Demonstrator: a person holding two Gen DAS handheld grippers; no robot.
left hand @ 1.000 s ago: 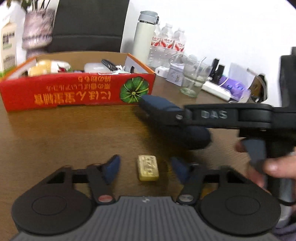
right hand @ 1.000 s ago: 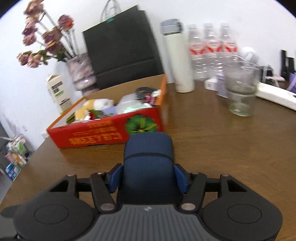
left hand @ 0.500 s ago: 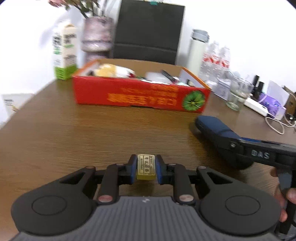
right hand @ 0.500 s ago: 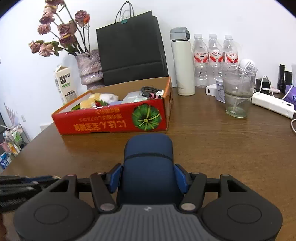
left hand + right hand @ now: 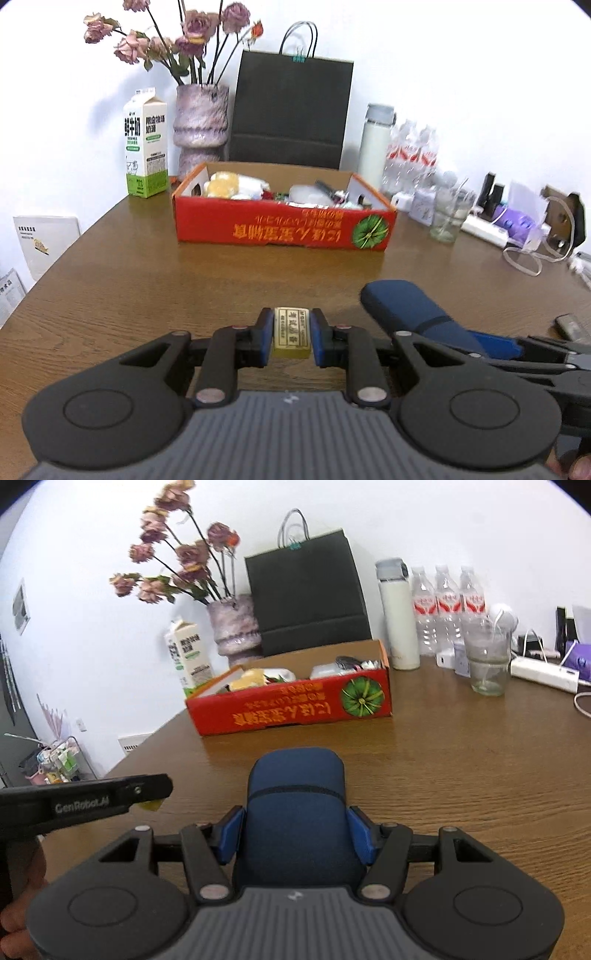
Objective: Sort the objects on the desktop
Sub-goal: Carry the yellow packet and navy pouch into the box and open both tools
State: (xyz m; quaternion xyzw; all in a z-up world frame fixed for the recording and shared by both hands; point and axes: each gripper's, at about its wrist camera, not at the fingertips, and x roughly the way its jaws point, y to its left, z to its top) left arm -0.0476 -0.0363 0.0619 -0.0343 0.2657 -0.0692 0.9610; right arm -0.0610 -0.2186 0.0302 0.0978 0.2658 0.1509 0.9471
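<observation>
- Milk carton (image 5: 146, 142) stands far ahead and to the left of the left claw (image 5: 291, 334), at the back of the worktop (image 5: 129, 280).
- Vase (image 5: 201, 125) of dried flowers sits just right of the carton, behind the red box's left corner.
- Left claw is clenched on a small yellow eraser (image 5: 291, 332); its blue pads press the eraser's two long sides and hold it clear of the wood.
- Red box (image 5: 284, 225) lies straight ahead of both claws, open-topped and filled with mixed small items; a black paper bag (image 5: 291, 110) stands behind it.
- Right claw (image 5: 295, 834) is just right of the left one and grips a dark blue padded case (image 5: 295, 805) between its blue pads, the case sticking out forward above the worktop.
- In the left wrist view the same case (image 5: 410, 310) shows beside and slightly ahead of the eraser.
- White flask (image 5: 397, 613) and three water bottles (image 5: 447, 602) stand ahead and to the right of the right claw, past the box.
- Glass (image 5: 487, 661) sits further right, with a white power strip (image 5: 543, 672) beyond it.
</observation>
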